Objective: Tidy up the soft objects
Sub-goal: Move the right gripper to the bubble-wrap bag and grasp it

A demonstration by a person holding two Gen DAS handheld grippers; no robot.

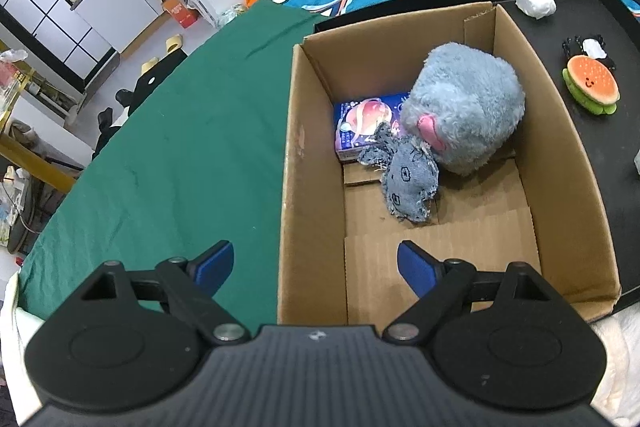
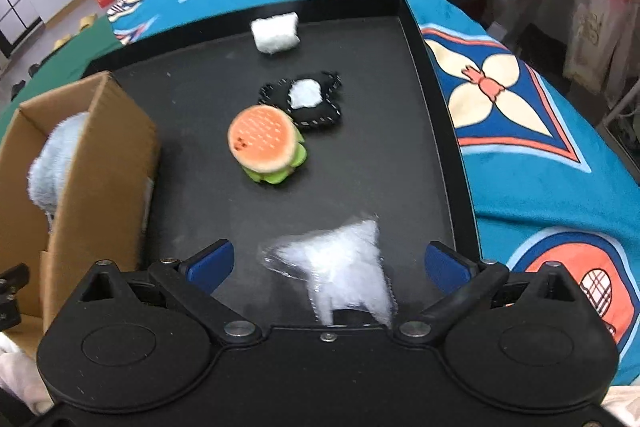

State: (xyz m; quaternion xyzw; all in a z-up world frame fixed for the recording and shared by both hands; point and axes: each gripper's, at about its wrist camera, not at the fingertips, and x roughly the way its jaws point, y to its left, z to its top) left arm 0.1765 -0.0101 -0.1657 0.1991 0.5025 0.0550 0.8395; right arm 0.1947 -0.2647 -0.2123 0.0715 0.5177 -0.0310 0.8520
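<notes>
A cardboard box holds a fluffy blue plush, a small denim toy and a purple packet. My left gripper is open and empty above the box's near left wall. On the black tray lie a burger plush, a black pouch with a white patch, a white cushion and a white bagged fluffy item. My right gripper is open just above the bagged item, which lies between the fingers. The box stands on its left.
A green cloth covers the table left of the box. A blue patterned blanket lies behind and right of the tray. The tray has a raised rim. Shelves and clutter stand in the room behind.
</notes>
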